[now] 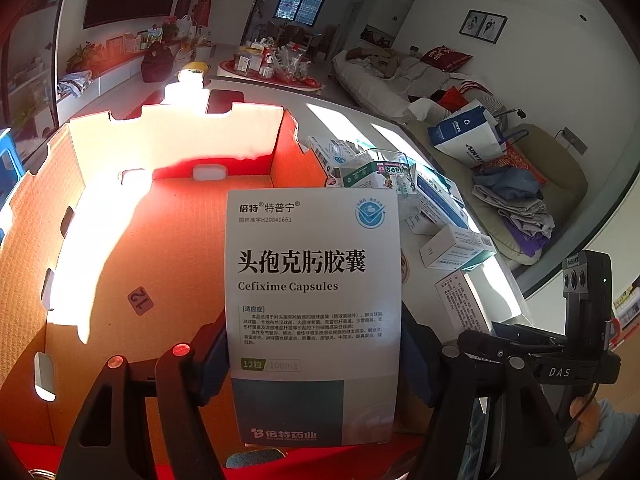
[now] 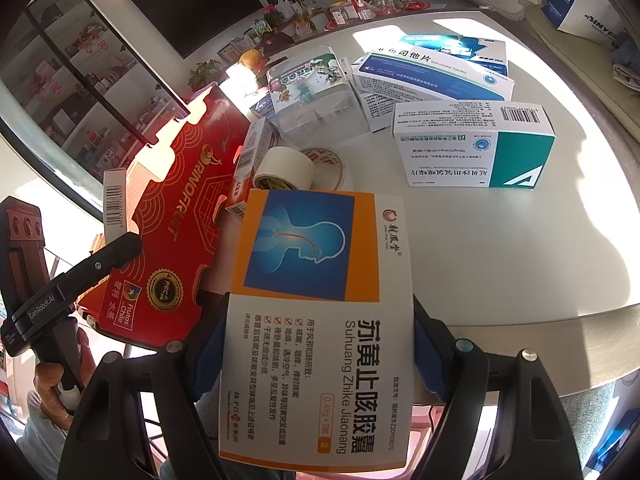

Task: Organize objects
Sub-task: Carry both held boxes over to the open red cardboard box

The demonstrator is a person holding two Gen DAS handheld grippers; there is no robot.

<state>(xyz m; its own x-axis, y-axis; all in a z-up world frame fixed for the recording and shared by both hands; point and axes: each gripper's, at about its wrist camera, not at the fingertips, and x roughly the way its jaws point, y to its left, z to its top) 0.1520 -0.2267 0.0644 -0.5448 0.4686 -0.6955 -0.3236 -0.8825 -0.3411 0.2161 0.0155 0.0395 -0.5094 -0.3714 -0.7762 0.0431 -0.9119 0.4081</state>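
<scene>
The left gripper [image 1: 314,364] is clamped on a grey-white medicine box [image 1: 313,312], its blue pads pressing both long edges, and holds it upright above the open red carton [image 1: 120,240]. The right gripper [image 2: 316,360] pinches an orange-and-white box [image 2: 320,320] the same way, over the near edge of the white table [image 2: 500,260]. The step in hand looks like loading the carton: lower the left box flat toward a corner of the floor rather than dropping it mid-box, let go only once it rests, then bring the right one in beside it — one hand at a time, so the grippers don't collide. The left box reads "Cefixime Capsules", 12 capsules and what seems to be 100mg, though that print is faint. The right reads "Suhuang Zhike Jiaonang", 0.45g. The carton's outer wall says "RINOFRUIT" and "Frutas de Chile"; its floor carries a "12" sticker. More boxes wait on the table — one marked "Febuxostat Tablets" [image 2: 432,76] — beside a tape roll [image 2: 284,168].
</scene>
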